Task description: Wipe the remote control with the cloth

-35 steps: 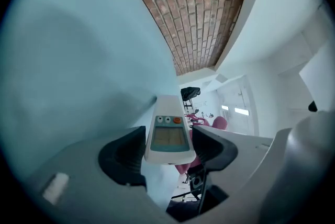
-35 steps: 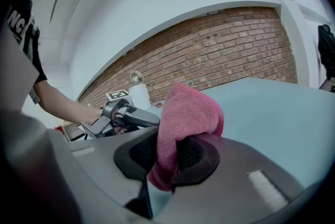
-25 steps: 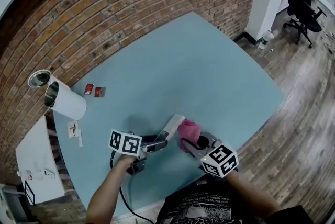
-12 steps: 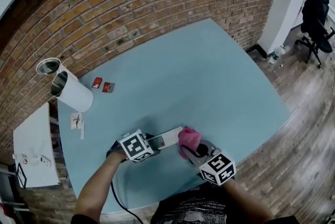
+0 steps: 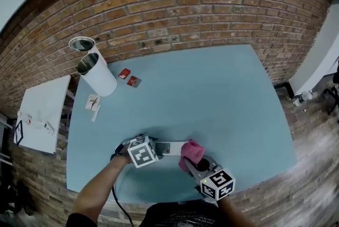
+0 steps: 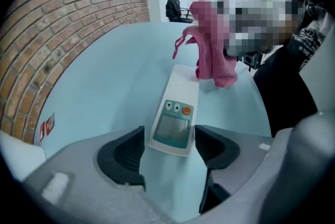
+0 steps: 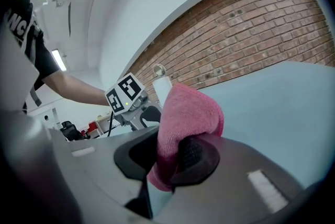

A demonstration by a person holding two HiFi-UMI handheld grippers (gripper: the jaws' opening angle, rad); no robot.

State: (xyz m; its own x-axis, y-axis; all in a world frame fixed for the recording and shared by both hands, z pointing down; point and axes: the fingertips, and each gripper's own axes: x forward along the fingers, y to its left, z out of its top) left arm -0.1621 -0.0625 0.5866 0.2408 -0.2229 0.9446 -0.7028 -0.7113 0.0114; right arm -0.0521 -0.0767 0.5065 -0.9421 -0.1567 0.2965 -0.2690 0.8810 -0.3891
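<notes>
So the thing that worries us here: the remote control [image 6: 177,113] is lying loose on the table [image 5: 222,93] and nothing is pinning it. The left gripper [image 6: 170,150] has its jaws wide apart; they've just been opening. The remote's screen end sits between them with a gap on each side and no pad pressing on it. If we push the cloth [image 7: 184,113] along it now, the remote probably just skates off or spins instead of getting wiped. Second worry: the right gripper [image 7: 168,159] is clamped on the pink cloth low down, with most of the bunch bulging out in front, so a hard drag could tug it free.

Pose-wise, our left forearm comes in over the remote's screen end with that gripper tipped steeply down at it. The right gripper sits off the remote's other end, close to level, with the cloth bunch hanging right at that end. We can't tell if it actually touches.
</notes>
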